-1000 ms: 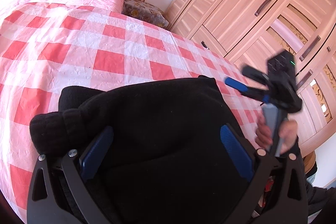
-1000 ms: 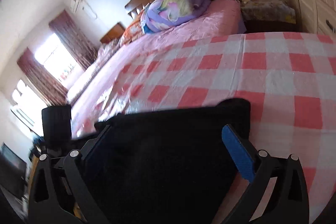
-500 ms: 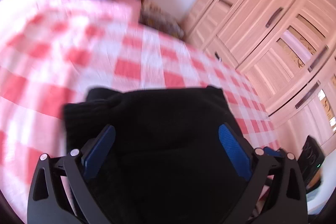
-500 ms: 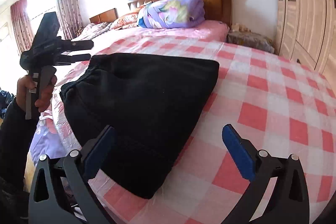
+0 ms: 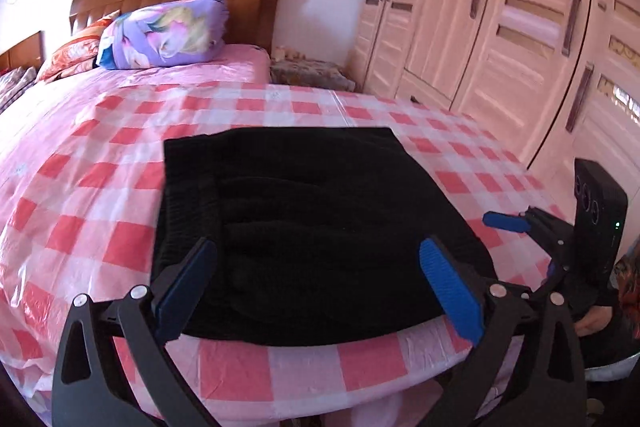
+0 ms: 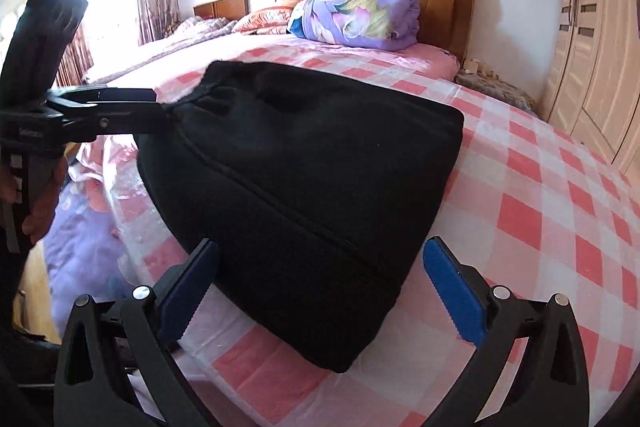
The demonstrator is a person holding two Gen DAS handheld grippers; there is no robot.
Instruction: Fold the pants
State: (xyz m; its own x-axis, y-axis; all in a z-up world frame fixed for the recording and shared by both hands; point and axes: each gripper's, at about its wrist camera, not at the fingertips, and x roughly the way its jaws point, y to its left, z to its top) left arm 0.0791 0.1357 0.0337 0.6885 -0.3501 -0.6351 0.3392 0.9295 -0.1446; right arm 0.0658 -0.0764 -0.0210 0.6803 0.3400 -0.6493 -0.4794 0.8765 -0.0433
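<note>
The black pants [image 5: 312,227] lie folded at the checked bedsheet's [image 5: 100,195] near edge, thick, soft and floppy, best pinched at a folded edge, while left gripper [image 5: 320,291] and right gripper [image 6: 320,291] hover spread and empty.

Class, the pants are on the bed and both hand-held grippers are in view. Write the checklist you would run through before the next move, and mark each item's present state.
1. Pants folded into one compact bundle: ok.
2. Bundle lies fully on the checked sheet, a strip of sheet showing in front of it: ok.
3. Left hand-held gripper open, holding nothing: ok.
4. Right hand-held gripper open, holding nothing: ok.
5. Layers line up at the waistband side: cannot tell, the black cloth hides the edges.
</note>
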